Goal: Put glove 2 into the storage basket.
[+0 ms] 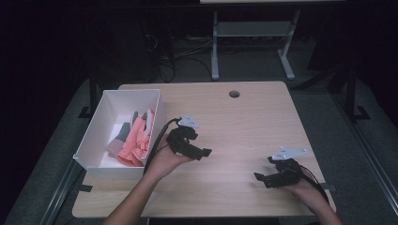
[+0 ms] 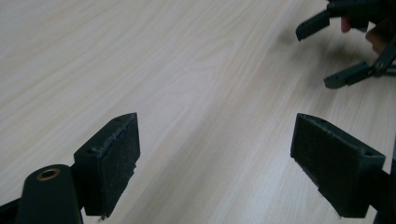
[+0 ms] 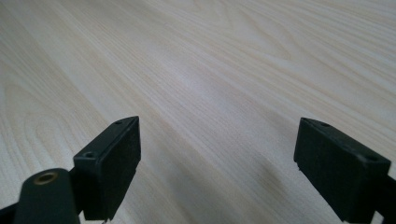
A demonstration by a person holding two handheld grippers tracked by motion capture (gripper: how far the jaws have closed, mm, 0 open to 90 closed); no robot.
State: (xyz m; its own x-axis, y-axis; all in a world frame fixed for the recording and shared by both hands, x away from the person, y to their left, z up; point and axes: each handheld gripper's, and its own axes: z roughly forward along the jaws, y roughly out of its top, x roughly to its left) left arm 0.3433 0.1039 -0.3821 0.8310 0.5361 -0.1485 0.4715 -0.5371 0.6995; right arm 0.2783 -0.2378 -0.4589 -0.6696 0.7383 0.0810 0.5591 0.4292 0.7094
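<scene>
My left gripper [image 1: 204,152] is held low over the wooden table [image 1: 244,122], just right of the white box [image 1: 101,161]. In the left gripper view its jaws stand wide apart with only bare wood between them, so the left gripper [image 2: 215,163] is open. My right gripper [image 1: 261,178] hovers near the table's front right, its jaws spread. In the right gripper view the right gripper [image 3: 217,168] is open over plain tabletop. The right gripper [image 2: 334,51] is also visible far off in the left gripper view. Pink and grey gloves [image 1: 133,138] lie in the box.
The white box sits at the table's left edge. A round cable hole [image 1: 234,93] lies near the far edge. Behind the table stands a desk frame [image 1: 253,42] on dark floor.
</scene>
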